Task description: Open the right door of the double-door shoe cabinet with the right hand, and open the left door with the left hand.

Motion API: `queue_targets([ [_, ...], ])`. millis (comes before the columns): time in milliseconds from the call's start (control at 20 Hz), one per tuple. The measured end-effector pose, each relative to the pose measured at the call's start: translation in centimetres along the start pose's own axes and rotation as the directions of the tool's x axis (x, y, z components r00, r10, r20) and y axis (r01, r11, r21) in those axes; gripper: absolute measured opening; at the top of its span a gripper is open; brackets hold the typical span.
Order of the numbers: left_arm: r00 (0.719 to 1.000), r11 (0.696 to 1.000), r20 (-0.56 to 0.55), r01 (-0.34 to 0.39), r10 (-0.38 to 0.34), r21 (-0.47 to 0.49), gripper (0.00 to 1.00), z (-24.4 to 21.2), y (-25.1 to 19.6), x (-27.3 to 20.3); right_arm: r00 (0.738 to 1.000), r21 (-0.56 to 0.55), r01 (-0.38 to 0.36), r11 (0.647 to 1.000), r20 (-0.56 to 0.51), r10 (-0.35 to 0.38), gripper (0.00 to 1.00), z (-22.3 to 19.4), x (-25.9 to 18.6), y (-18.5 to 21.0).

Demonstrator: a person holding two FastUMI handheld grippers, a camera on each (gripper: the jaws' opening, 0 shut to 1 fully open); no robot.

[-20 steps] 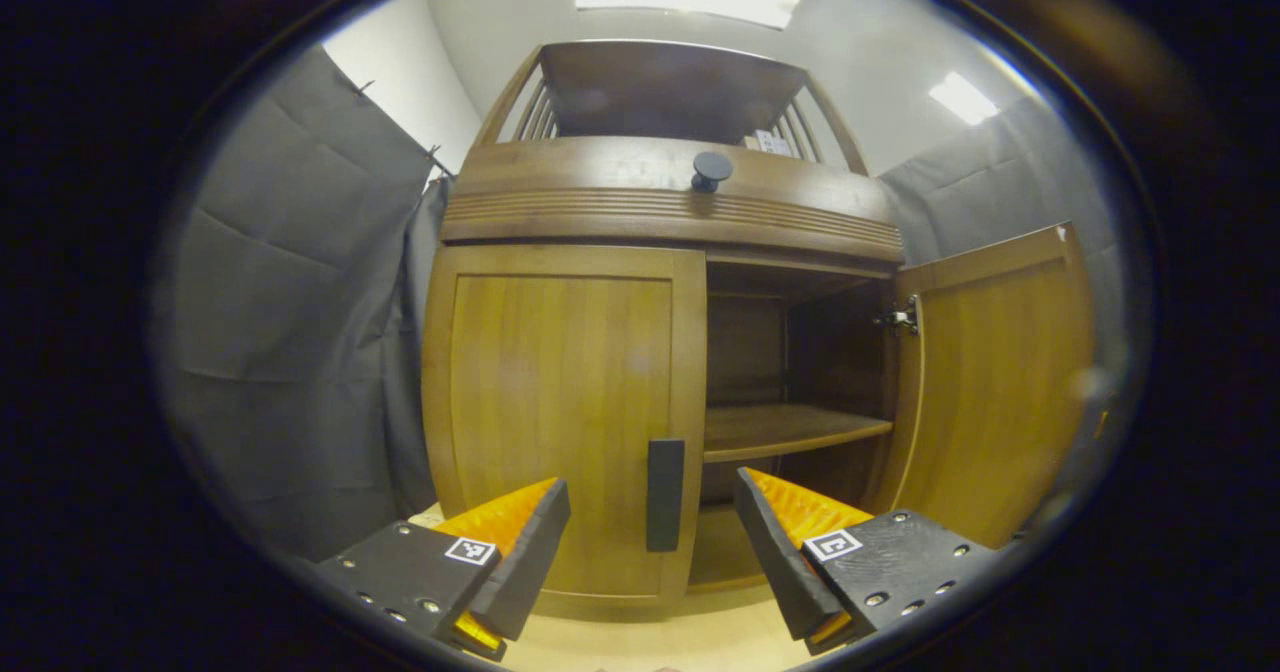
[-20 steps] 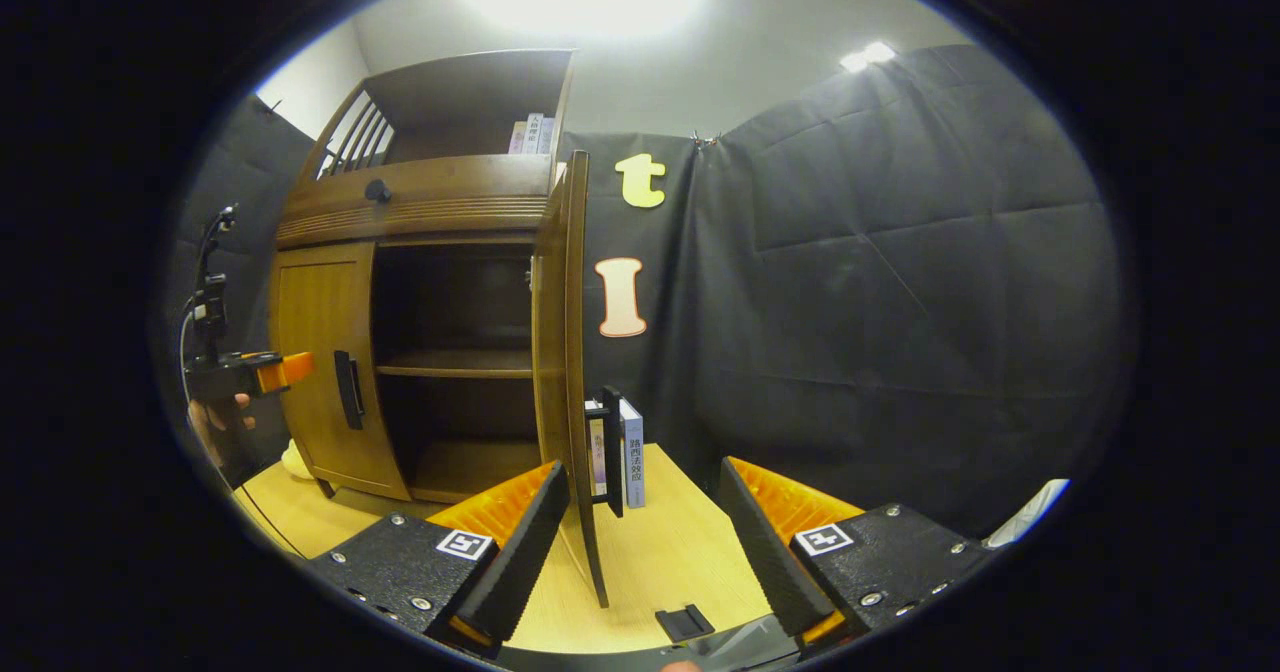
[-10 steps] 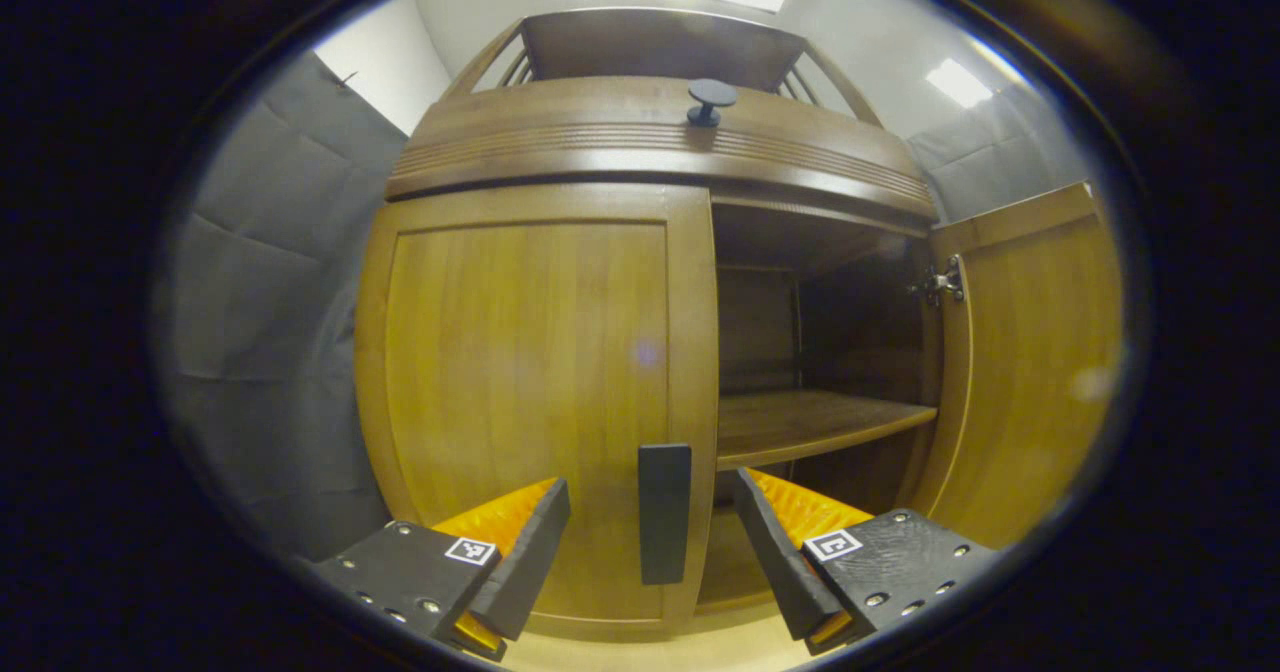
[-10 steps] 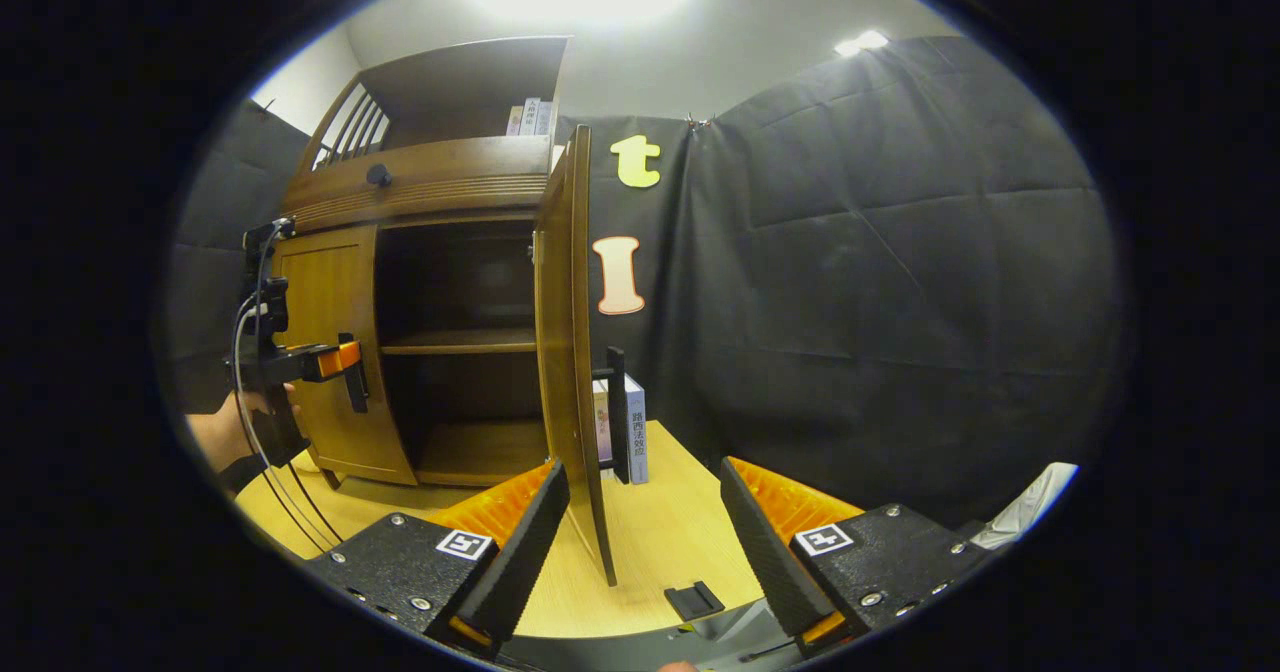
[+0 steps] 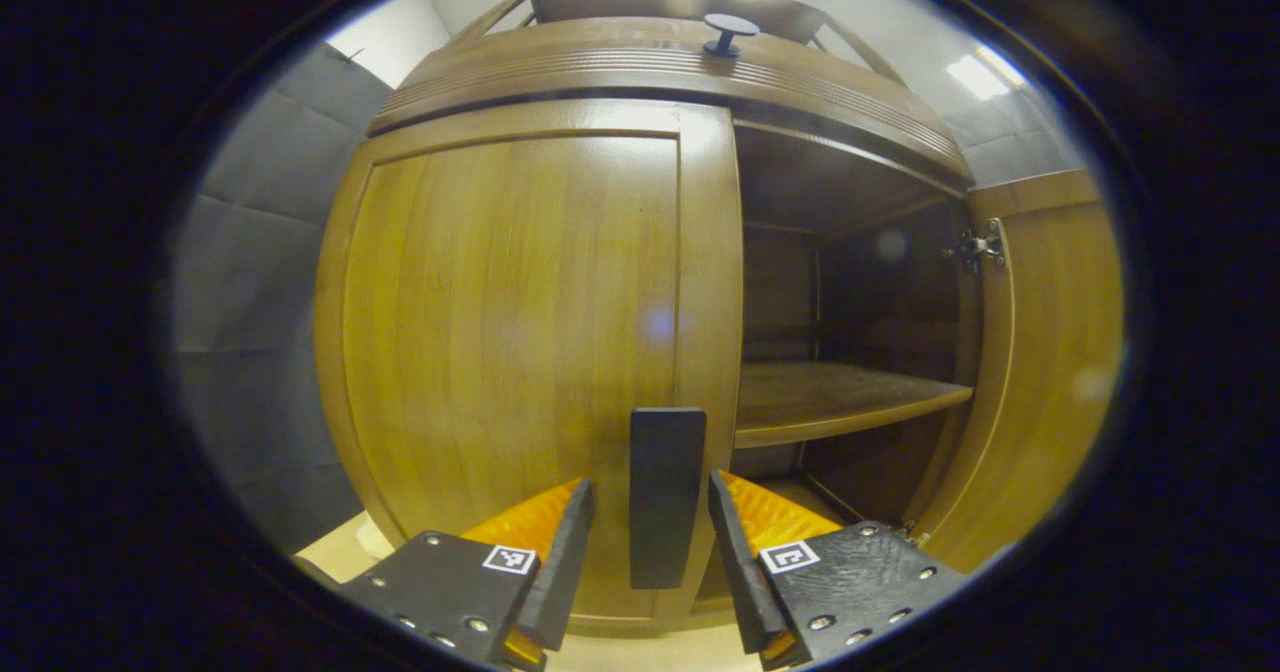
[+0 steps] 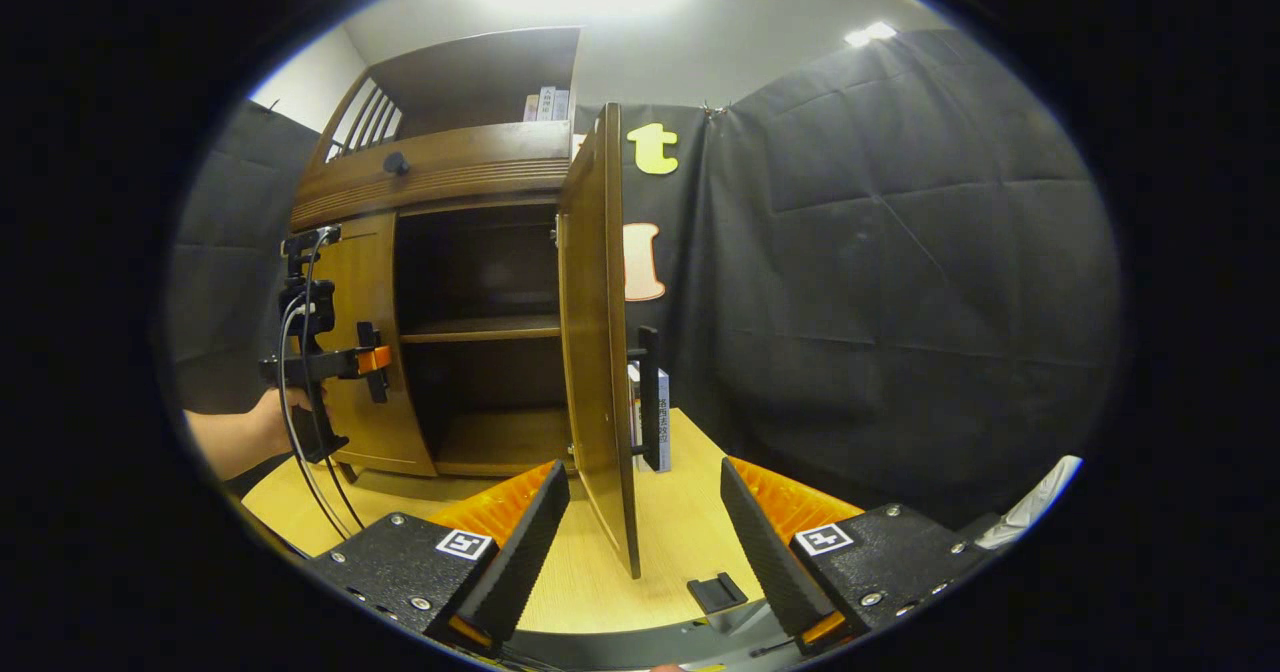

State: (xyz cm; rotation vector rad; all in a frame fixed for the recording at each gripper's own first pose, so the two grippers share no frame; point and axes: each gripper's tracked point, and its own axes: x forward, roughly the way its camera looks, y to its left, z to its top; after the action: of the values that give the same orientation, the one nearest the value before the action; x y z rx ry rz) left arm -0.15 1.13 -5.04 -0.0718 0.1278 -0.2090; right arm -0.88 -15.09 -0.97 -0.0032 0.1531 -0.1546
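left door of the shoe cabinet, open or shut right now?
Shut. The left door sits flush in the cabinet frame, while the right door stands swung out. The left gripper brackets the handle, not yet clamped.

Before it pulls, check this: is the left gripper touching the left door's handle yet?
Apart. In the left gripper view the handle stands between the left gripper's fingers, with a gap showing on each side.

We see books [image 6: 650, 417] partly hidden behind open right door [image 6: 598, 332]; shelf books [image 6: 545, 105] too small to make out.
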Motion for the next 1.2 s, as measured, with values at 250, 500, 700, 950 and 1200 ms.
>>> queue_targets([
  [250, 1.0, 0.999, -0.009, 0.007, -0.007, 0.031, 0.26, 0.0, -0.1, 0.3, 1.0, 0.011, -0.02, 1.0, -0.004, 0.02, 0.94, -0.2, 0.3, 0.5],
  [500, 1.0, 1.0, -0.017, 0.019, -0.019, 0.021, 0.29, 0.4, -0.3, -1.0, 0.999, 0.018, -0.039, 0.999, 0.0, 0.039, 0.94, -0.2, 0.5, 1.0],
  [700, 1.0, 1.0, -0.01, 0.025, -0.025, 0.006, 0.24, 0.2, 0.0, -3.2, 0.998, 0.026, -0.057, 0.998, 0.004, 0.057, 0.94, 0.0, 0.9, 1.8],
  [950, 0.999, 0.999, -0.002, 0.042, -0.042, -0.004, 0.24, 0.0, 0.9, -6.3, 0.995, 0.02, -0.095, 0.995, 0.003, 0.095, 0.94, 0.1, 1.7, 3.5],
  [1200, 0.999, 0.999, 0.001, 0.034, -0.033, -0.019, 0.28, 0.0, 1.8, -8.7, 0.991, 0.01, -0.133, 0.991, 0.013, 0.133, 0.94, 0.5, 1.9, 5.1],
])
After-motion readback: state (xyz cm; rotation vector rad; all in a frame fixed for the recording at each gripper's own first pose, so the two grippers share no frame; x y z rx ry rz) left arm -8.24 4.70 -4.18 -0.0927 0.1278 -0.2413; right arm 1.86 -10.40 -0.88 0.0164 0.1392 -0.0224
